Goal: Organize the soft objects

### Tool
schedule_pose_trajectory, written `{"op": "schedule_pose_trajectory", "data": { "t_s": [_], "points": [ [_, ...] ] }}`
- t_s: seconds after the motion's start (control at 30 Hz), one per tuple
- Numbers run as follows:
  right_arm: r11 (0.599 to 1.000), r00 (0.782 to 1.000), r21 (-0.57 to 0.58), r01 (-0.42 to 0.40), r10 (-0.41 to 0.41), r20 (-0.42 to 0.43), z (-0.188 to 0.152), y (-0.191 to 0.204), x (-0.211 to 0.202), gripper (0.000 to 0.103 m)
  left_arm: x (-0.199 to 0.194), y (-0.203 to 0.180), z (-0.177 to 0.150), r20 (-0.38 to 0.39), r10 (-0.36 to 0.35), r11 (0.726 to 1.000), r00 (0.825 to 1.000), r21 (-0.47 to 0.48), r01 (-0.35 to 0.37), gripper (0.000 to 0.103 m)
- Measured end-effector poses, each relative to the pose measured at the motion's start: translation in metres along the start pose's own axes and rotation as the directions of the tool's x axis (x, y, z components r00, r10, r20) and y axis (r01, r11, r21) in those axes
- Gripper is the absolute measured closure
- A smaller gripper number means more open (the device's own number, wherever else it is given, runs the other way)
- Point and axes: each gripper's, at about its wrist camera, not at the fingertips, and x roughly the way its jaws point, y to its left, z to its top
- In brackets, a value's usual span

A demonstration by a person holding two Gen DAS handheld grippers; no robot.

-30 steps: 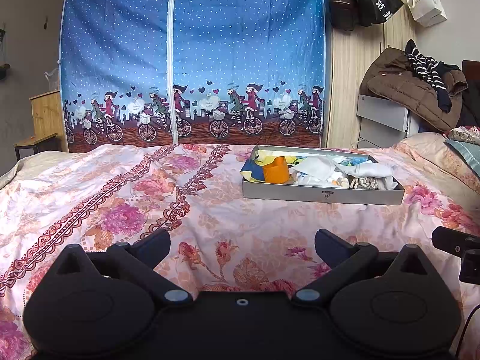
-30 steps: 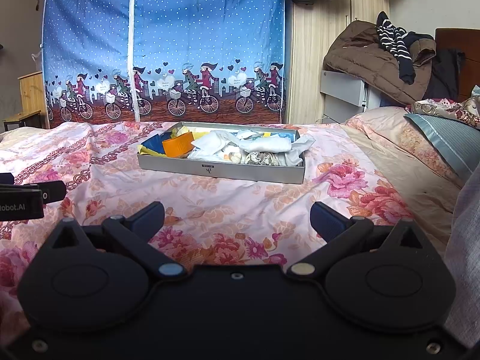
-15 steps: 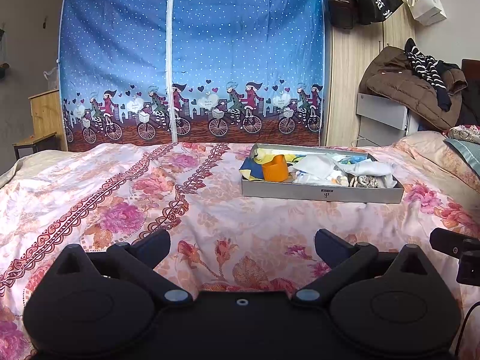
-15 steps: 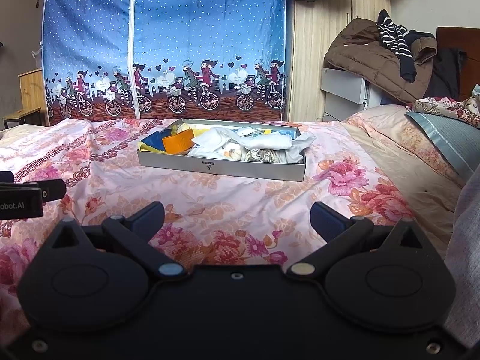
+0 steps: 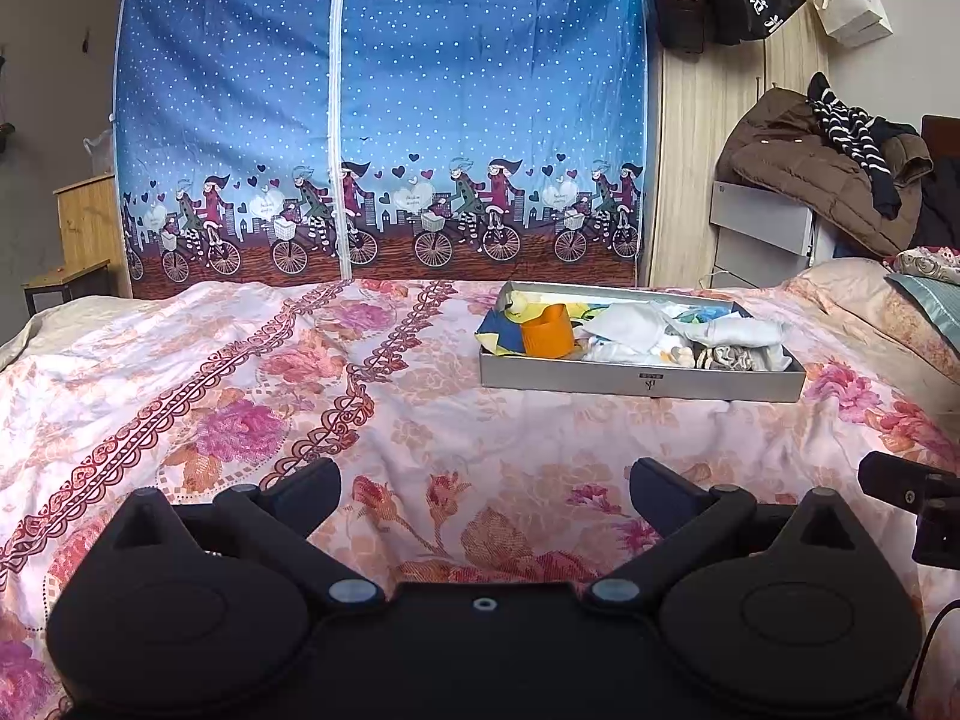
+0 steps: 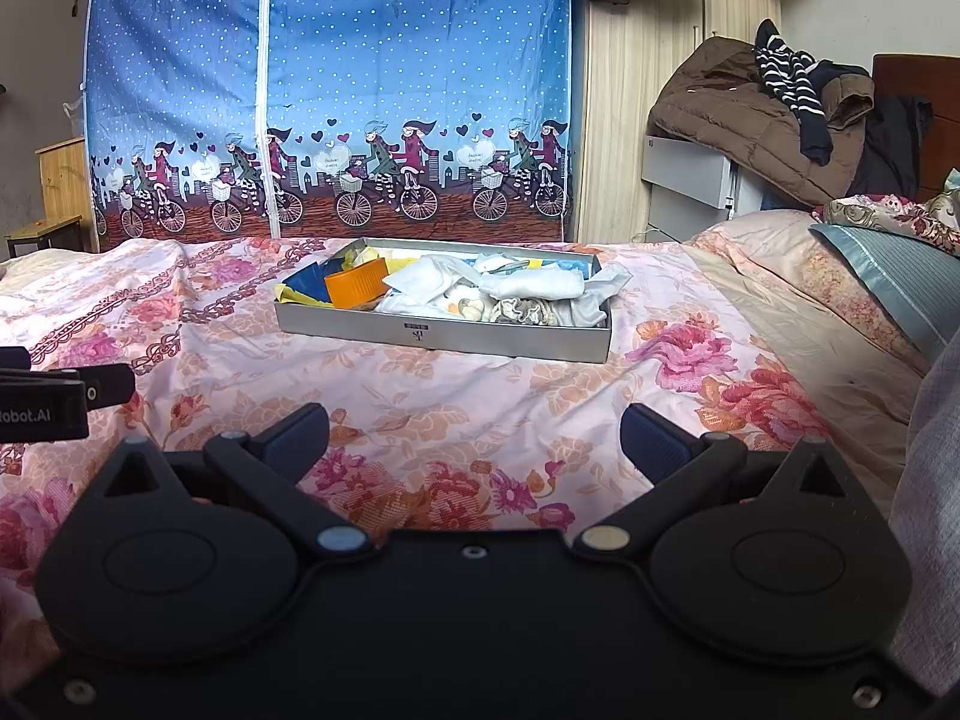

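Left wrist view: the left gripper [image 5: 485, 492] hovers over the floral bedspread [image 5: 252, 396], its black fingers [image 5: 312, 483] spread wide and empty. A shallow grey tray [image 5: 639, 383] sits toward the bed's far edge, heaped with crumpled white cloths [image 5: 636, 327] and an orange ribbed piece [image 5: 547, 331].

Right wrist view: the right gripper [image 6: 474, 435] likewise gapes wide, holding nothing, the tray [image 6: 444, 333] well ahead.

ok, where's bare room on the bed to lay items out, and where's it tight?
Free: the floral quilt between both open grippers and the grey tray, plus the wide stretch left of the tray. Right of it, a narrower strip before the pillows. Crowded: inside the tray, piled with cloths and an orange cup.
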Motion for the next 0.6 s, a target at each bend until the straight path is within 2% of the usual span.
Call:
{"op": "schedule_pose_trajectory", "data": {
  "t_s": [0.6],
  "points": [
    [1.0, 1.0, 0.0, 0.0, 0.0, 0.0, 0.0001, 0.0003, -0.0001, 0.0, -0.0062, -0.0044, 0.0028, 0.0, -0.042, 0.999, 0.999, 0.034, 0.042, 0.001]
  ]
}}
